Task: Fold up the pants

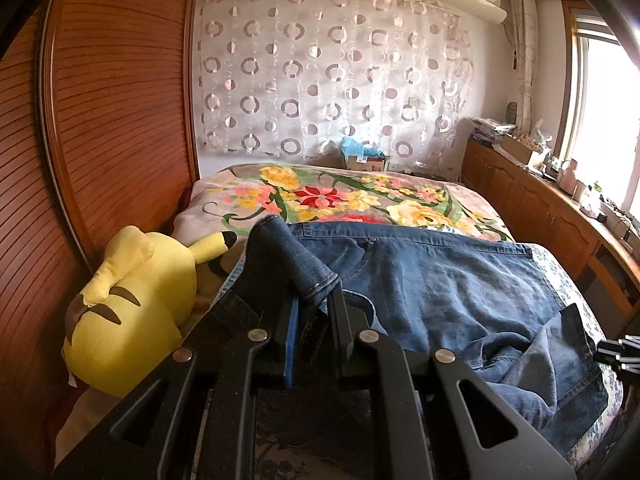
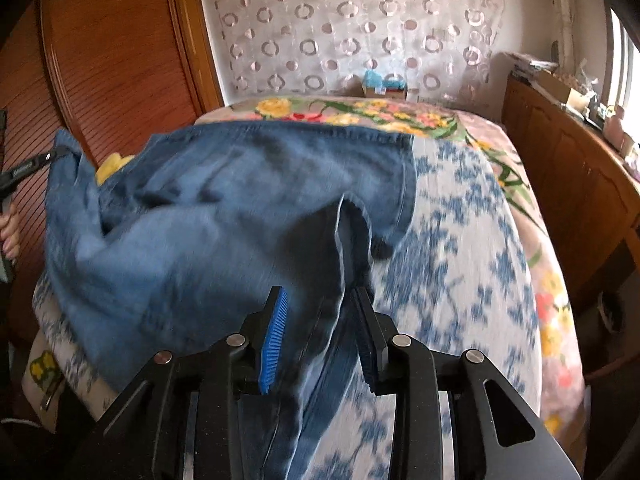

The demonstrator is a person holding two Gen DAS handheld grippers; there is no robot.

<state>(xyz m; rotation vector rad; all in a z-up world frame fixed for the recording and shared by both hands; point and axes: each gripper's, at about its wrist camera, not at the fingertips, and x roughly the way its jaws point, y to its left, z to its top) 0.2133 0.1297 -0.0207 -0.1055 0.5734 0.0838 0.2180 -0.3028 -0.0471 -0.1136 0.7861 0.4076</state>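
Observation:
Blue jeans (image 1: 440, 280) lie spread across the bed, partly lifted and rumpled (image 2: 220, 208). My left gripper (image 1: 314, 304) is shut on a raised fold of denim with a stitched hem, at the jeans' left side. From the right wrist view that left gripper (image 2: 28, 172) shows at the far left, gripping the cloth's corner, with a hand (image 2: 8, 232) below it. My right gripper (image 2: 320, 300) stands open at the jeans' near right edge. A strip of denim runs between its fingers, clear of the blue pad (image 2: 276, 332). The picture is blurred here.
A yellow plush toy (image 1: 128, 304) lies at the bed's left side against a wooden slatted wardrobe (image 1: 100, 100). A floral blanket (image 1: 340, 192) covers the far half, a blue-and-white sheet (image 2: 460, 260) the near half. Wooden cabinets (image 1: 540, 208) line the right wall.

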